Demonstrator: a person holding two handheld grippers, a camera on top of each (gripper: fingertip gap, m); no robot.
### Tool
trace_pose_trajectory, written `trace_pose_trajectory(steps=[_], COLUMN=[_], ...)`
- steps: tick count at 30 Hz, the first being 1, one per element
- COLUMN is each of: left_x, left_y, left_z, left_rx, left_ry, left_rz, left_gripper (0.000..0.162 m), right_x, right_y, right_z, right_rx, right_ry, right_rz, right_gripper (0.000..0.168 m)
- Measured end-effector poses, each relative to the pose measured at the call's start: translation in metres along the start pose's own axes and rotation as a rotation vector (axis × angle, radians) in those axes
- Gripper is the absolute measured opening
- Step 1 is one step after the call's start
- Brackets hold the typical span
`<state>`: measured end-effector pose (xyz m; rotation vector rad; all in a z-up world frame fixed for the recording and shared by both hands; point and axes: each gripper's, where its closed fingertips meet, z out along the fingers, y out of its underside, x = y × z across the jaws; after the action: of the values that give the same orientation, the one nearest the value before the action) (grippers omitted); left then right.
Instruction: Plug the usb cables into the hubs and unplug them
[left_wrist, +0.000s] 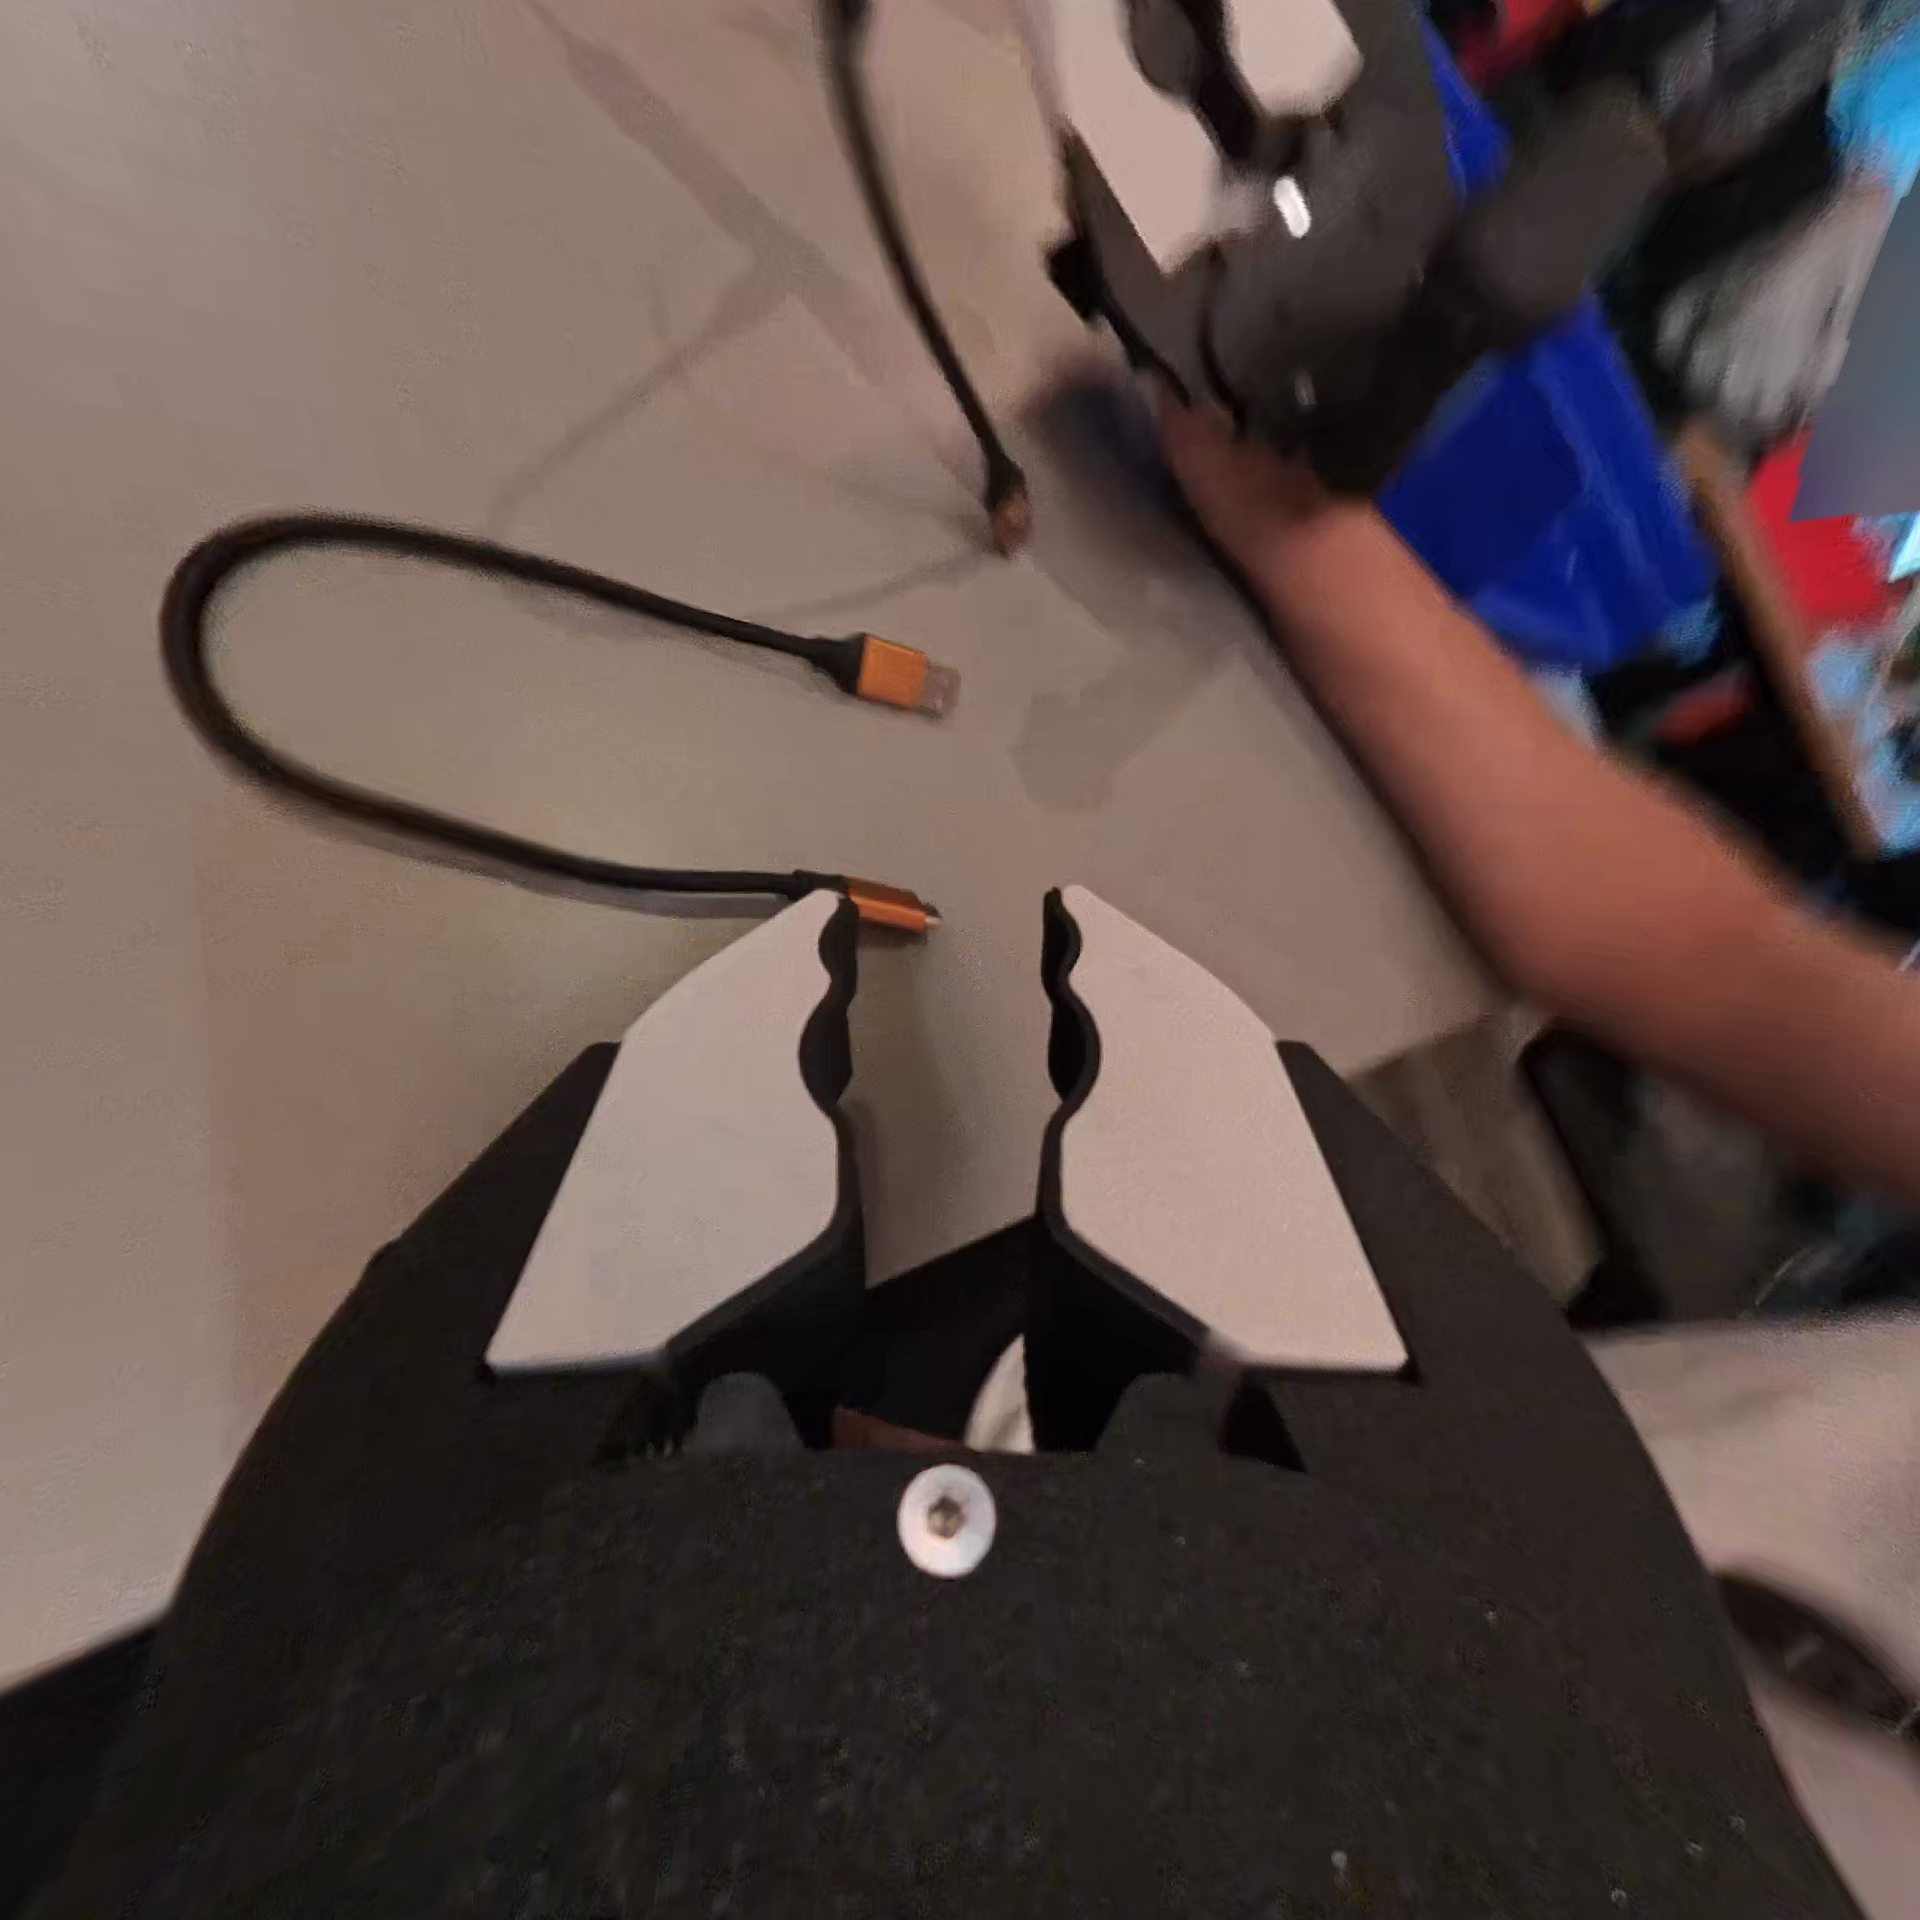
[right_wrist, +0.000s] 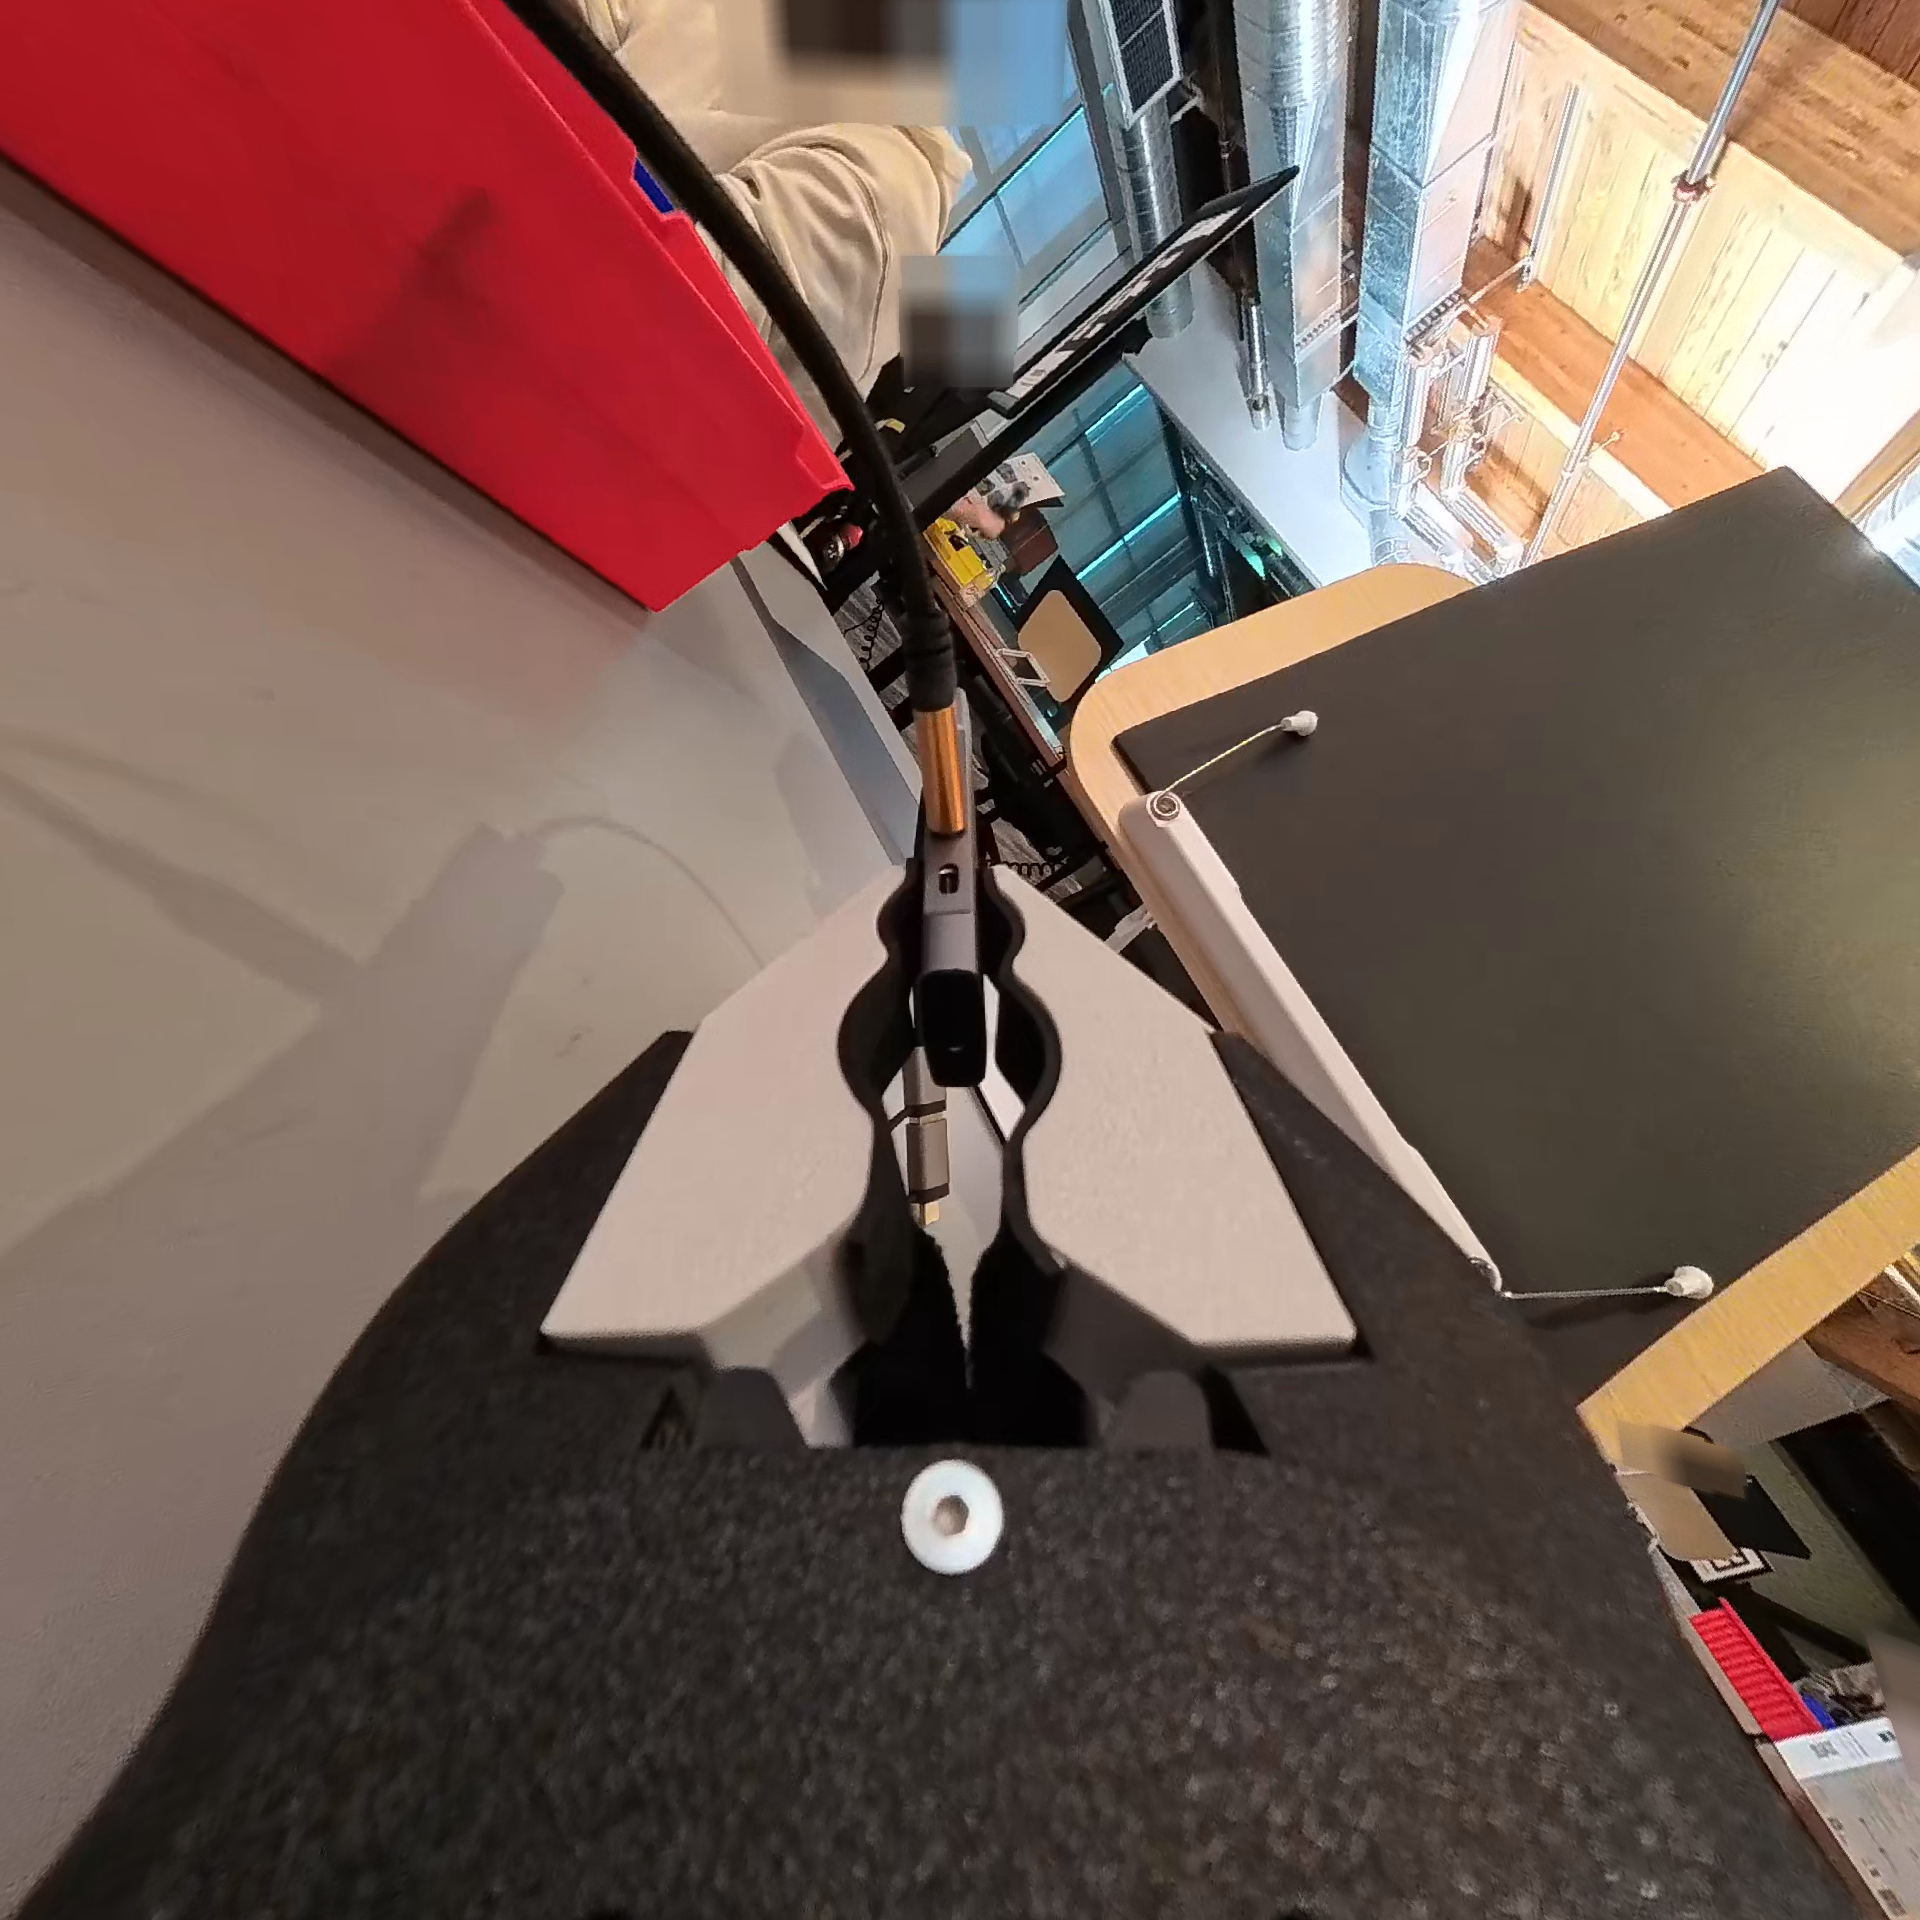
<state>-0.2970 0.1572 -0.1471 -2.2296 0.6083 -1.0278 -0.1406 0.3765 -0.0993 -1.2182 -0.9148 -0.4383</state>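
Here the left gripper (left_wrist: 948, 906) stands open over the table (left_wrist: 364, 312), holding nothing; its left fingertip (left_wrist: 821, 914) lies just beside one orange plug (left_wrist: 885, 906) of a short black cable (left_wrist: 343, 644) that loops round to a second orange plug (left_wrist: 896, 677). The right gripper (right_wrist: 951, 914) is closed on a grey adapter (right_wrist: 948, 966), which has another cable (right_wrist: 790, 301) plugged into it. A red bin (right_wrist: 416, 260) sits on the table behind.
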Motion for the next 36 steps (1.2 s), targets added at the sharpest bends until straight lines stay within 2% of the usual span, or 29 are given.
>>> trace_pose_trajectory(steps=[5, 8, 12, 15, 18, 22, 24, 26, 30, 34, 36], left_x=[-0.015, -0.029, -0.030, -0.032, -0.034, -0.035, -0.037, -0.020, 0.034, 0.005, -0.004], left_y=[0.011, 0.016, 0.015, 0.019, 0.019, 0.020, 0.012, -0.014, -0.094, -0.145, -0.151], left_z=[-0.011, 0.001, 0.023, 0.029, 0.031, 0.030, 0.033, 0.033, 0.023, 0.053, 0.071], left_rx=[-0.247, -0.400, -0.512, -0.570, -0.515, -0.458, -0.430, -0.309, -0.074, -0.169, -0.229], left_ry=[0.129, 0.239, 0.400, 0.454, 0.436, 0.385, 0.309, 0.288, 0.298, -0.119, -0.198], left_rz=[0.784, 0.986, 0.921, 0.870, 0.904, 0.935, 0.938, 0.916, 0.848, 0.996, 0.984], left_gripper=[0.030, 0.028, 0.031, 0.026, 0.009, 0.007, 0.007, 0.006, 0.006, 0.006, 0.006], right_x=[-0.004, -0.007, -0.007, -0.006, -0.007, -0.008, -0.009, -0.009, -0.011, -0.013, -0.011], right_y=[0.001, 0.000, 0.000, 0.000, 0.001, 0.000, 0.000, 0.000, -0.002, -0.001, 0.000], right_z=[0.001, 0.001, 0.000, 0.000, 0.001, 0.000, 0.000, 0.000, 0.000, 0.000, 0.001], right_rx=[-0.004, -0.001, 0.000, 0.002, 0.001, 0.001, 0.000, -0.002, -0.007, -0.022, -0.041], right_ry=[-0.020, -0.030, -0.035, -0.035, -0.039, -0.044, -0.045, -0.038, -0.025, -0.008, 0.020], right_rz=[-0.010, -0.015, -0.013, -0.003, 0.002, -0.005, -0.014, -0.028, -0.077, -0.136, -0.173], right_gripper=[0.006, 0.006, 0.006, 0.006, 0.007, 0.006, 0.006, 0.006, 0.006, 0.007, 0.007])
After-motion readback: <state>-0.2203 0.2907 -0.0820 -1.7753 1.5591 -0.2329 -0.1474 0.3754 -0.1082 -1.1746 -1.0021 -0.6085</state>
